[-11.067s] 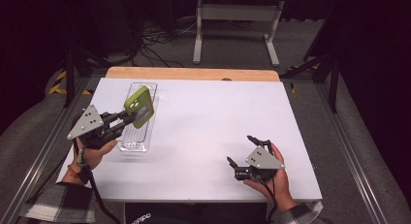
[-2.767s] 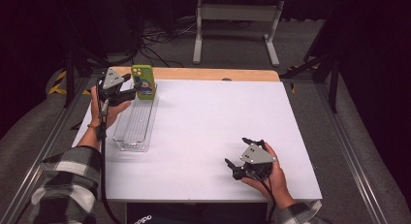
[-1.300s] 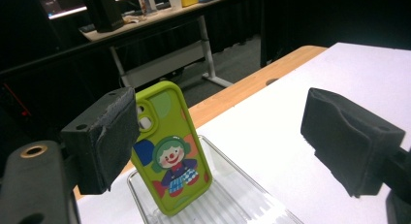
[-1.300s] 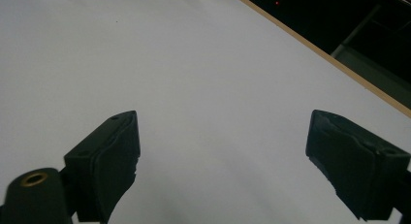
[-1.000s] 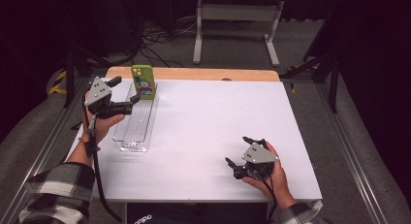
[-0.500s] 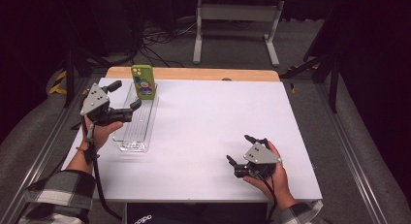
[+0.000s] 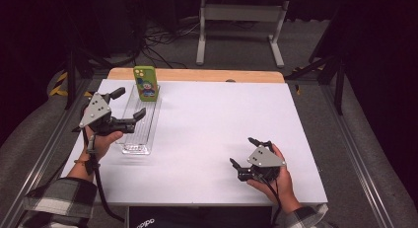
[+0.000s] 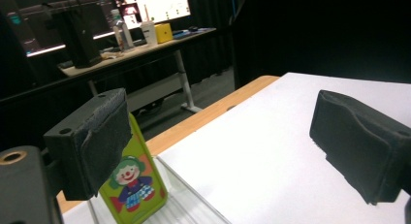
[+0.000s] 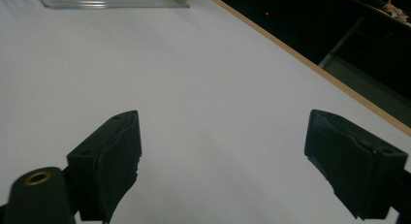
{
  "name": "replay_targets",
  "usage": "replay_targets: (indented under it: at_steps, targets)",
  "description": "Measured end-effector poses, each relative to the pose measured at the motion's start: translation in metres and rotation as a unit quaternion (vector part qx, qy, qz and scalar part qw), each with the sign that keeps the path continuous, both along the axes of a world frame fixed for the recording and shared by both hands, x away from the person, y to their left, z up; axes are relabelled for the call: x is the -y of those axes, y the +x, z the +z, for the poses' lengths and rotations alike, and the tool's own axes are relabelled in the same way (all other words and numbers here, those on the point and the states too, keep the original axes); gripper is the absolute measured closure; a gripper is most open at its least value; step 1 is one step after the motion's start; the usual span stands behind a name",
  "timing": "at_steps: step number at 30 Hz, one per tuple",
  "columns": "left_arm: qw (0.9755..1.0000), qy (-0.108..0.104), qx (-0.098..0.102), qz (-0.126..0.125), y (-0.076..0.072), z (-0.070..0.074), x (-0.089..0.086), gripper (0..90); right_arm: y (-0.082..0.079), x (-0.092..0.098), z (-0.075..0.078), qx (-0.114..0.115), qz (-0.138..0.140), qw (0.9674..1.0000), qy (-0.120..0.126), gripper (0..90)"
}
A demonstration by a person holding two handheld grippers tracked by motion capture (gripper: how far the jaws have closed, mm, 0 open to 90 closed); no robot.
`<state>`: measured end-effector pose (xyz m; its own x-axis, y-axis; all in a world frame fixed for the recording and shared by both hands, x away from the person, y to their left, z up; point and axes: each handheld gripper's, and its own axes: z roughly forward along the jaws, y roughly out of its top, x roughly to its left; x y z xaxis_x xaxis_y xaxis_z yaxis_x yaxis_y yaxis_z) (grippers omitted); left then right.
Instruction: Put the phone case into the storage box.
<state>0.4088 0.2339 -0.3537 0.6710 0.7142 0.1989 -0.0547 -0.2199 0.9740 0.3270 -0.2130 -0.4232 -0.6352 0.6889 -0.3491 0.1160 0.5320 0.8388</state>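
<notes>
A: Now that the green phone [image 7: 145,83] stands upright at the far end of the clear rack [image 7: 139,124], propped in a slot, which step is this?

B: The let-go, I'd say. The left gripper [image 7: 129,104] has just been opening; its jaws stand wide with nothing between them, near the rack's left side, short of the phone.

A: And the right gripper [image 7: 245,157]?

B: Well right of the rack on the white table [image 7: 217,119], jaws wide apart, holding nothing.

A: What does the next move call for?

B: Probably drawing the left one clear without knocking the rack, since the phone looks lightly balanced.
</notes>
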Motion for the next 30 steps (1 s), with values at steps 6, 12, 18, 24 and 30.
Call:
replay_targets:
  at_steps: [6, 12, 18, 24, 30]
  targets:
    - [1.0000, 0.001, 0.005, -0.005, -0.008, 0.000, 0.004, 8.1, 0.000, -0.001, 0.000, 0.000, 0.000, 1.0000, 0.000, 13.7]
    - [0.9998, 0.002, 0.009, -0.015, -0.015, 0.000, 0.007, 7.5, 0.000, -0.001, 0.000, -0.001, 0.000, 1.0000, 0.000, 13.7]
    - [0.9997, 0.000, 0.013, -0.021, -0.022, 0.000, 0.009, 7.5, -0.001, -0.001, 0.000, 0.000, 0.000, 1.0000, 0.000, 13.7]
    - [0.9994, 0.003, 0.018, -0.029, -0.030, 0.001, 0.011, 7.3, -0.001, -0.001, 0.001, 0.001, 0.000, 1.0000, 0.001, 13.7]
    - [0.9994, 0.002, 0.016, -0.031, -0.034, 0.000, 0.013, 5.8, -0.001, 0.000, 0.001, 0.003, -0.001, 1.0000, 0.002, 13.7]
